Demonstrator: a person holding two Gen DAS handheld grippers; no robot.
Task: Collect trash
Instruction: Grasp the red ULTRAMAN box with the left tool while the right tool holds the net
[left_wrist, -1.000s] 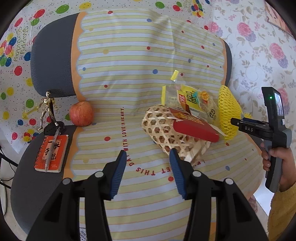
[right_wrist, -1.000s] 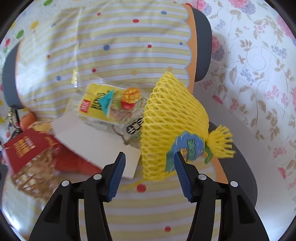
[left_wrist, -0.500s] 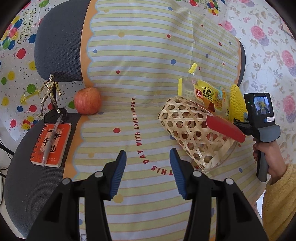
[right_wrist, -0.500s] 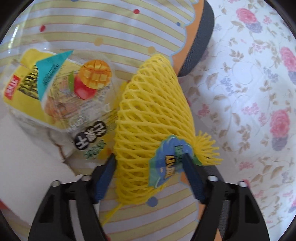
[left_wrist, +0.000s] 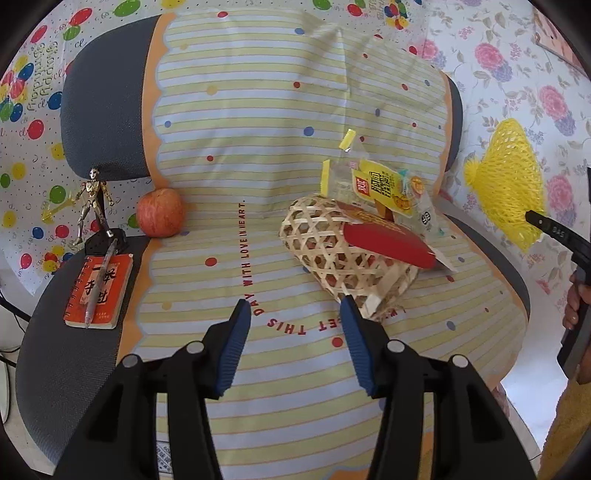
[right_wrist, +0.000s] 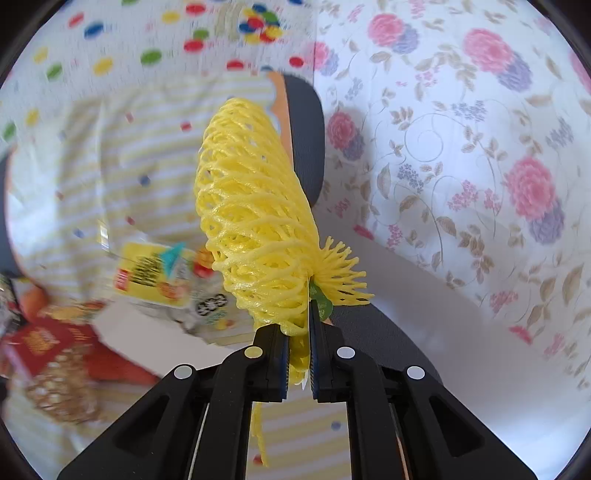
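Observation:
My right gripper (right_wrist: 298, 328) is shut on a yellow foam fruit net (right_wrist: 255, 225) and holds it in the air to the right of the chair; the net also shows in the left wrist view (left_wrist: 508, 188). A woven bamboo basket (left_wrist: 328, 254) lies on its side on the striped cloth, with a red packet (left_wrist: 388, 242) and a yellow snack wrapper (left_wrist: 384, 188) at its mouth. The wrapper is blurred in the right wrist view (right_wrist: 162, 277). My left gripper (left_wrist: 293, 314) is open and empty, just in front of the basket.
A red apple (left_wrist: 160, 212), a metal figurine (left_wrist: 92, 206) and an orange notebook (left_wrist: 99, 291) with a pen (left_wrist: 98, 280) sit at the left of the chair seat. The grey chair back (left_wrist: 103, 110) rises behind. Floral wallpaper (right_wrist: 461, 147) is at the right.
My right gripper has shut on the yellow net and lifted it up and to the right, away from the wrapper. The left gripper stays open and has drawn back a little.

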